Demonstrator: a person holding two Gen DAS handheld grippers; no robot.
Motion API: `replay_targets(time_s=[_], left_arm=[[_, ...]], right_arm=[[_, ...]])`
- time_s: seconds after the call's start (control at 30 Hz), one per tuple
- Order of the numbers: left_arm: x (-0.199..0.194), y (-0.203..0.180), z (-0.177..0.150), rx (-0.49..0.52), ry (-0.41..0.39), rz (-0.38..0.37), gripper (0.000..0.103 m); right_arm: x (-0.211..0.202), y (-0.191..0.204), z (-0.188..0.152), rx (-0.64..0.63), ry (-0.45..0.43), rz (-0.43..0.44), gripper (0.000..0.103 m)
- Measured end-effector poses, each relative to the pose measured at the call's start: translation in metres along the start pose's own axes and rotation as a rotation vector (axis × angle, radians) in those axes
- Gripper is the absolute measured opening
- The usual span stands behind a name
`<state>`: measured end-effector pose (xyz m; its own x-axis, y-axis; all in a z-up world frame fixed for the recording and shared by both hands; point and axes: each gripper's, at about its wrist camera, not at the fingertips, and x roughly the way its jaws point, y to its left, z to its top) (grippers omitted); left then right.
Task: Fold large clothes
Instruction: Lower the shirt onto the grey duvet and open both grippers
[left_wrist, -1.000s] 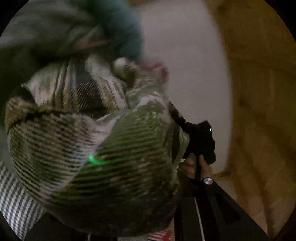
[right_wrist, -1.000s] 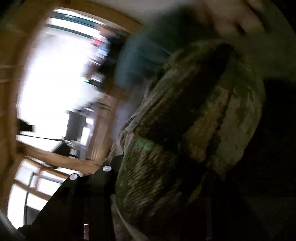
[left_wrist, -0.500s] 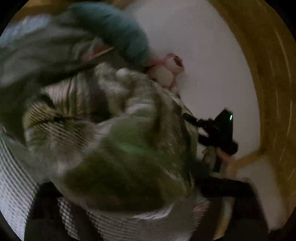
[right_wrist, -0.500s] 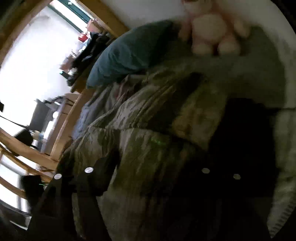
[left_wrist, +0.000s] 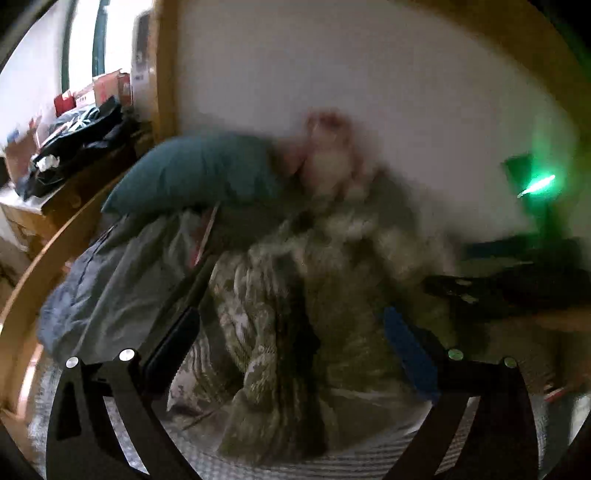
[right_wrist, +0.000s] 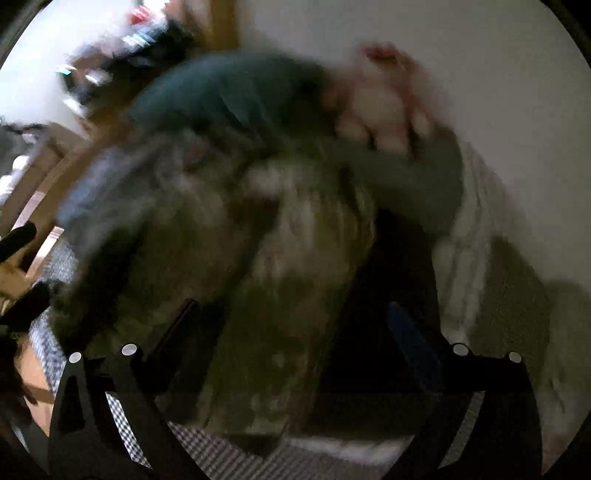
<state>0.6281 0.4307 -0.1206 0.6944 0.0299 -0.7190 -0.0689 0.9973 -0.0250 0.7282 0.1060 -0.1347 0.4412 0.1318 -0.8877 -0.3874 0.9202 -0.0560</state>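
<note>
The green and cream plaid garment (left_wrist: 295, 314) lies in a crumpled heap on the bed. My left gripper (left_wrist: 291, 339) hangs above it, wide open, with no cloth touching its fingers (left_wrist: 406, 350). In the right wrist view the same garment (right_wrist: 288, 280) is blurred below my right gripper (right_wrist: 295, 332). Its jaws are opening; the cloth shows between them but the pads do not press on it. The right gripper's black body (left_wrist: 517, 284) shows at the right of the left wrist view, under a green light.
A teal pillow (left_wrist: 199, 173) and a pink plush toy (left_wrist: 328, 158) lie against the white wall at the head of the bed. A grey-blue blanket (left_wrist: 125, 280) is bunched left of the garment. A checked sheet (right_wrist: 122, 428) covers the mattress inside a wooden bed frame (left_wrist: 44, 251).
Both grippers were shut on the plaid garment close to the cameras. They have let go, opened and lifted away, and the garment has dropped onto the bed.
</note>
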Motion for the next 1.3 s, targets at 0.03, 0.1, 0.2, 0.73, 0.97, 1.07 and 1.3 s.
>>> replay_targets(time_s=[0.03, 0.1, 0.2, 0.73, 0.97, 1.07, 1.3], left_arm=[[0.025, -0.005, -0.005, 0.012, 0.073, 0.043, 0.098], [0.056, -0.005, -0.021, 0.013, 0.185, 0.078, 0.098], [0.090, 0.005, -0.042, -0.008, 0.260, 0.095, 0.099], [0.088, 0.007, -0.050, -0.004, 0.170, 0.117, 0.099], [-0.012, 0.007, -0.076, 0.025, 0.012, 0.127, 0.099], [-0.054, 0.011, -0.097, 0.034, -0.017, 0.168, 0.099], [-0.124, 0.026, -0.125, 0.069, 0.017, 0.137, 0.099]], right_arm=[[0.011, -0.001, -0.007, 0.041, 0.040, -0.025, 0.100], [0.038, -0.002, -0.021, 0.069, 0.111, -0.021, 0.100], [0.071, -0.004, -0.031, 0.120, 0.154, 0.008, 0.100], [0.083, -0.003, -0.052, 0.265, -0.040, 0.013, 0.100], [-0.024, 0.032, -0.104, 0.252, -0.281, -0.139, 0.100], [-0.060, 0.059, -0.139, 0.221, -0.333, -0.221, 0.100], [-0.122, 0.098, -0.196, 0.226, -0.320, -0.231, 0.100]])
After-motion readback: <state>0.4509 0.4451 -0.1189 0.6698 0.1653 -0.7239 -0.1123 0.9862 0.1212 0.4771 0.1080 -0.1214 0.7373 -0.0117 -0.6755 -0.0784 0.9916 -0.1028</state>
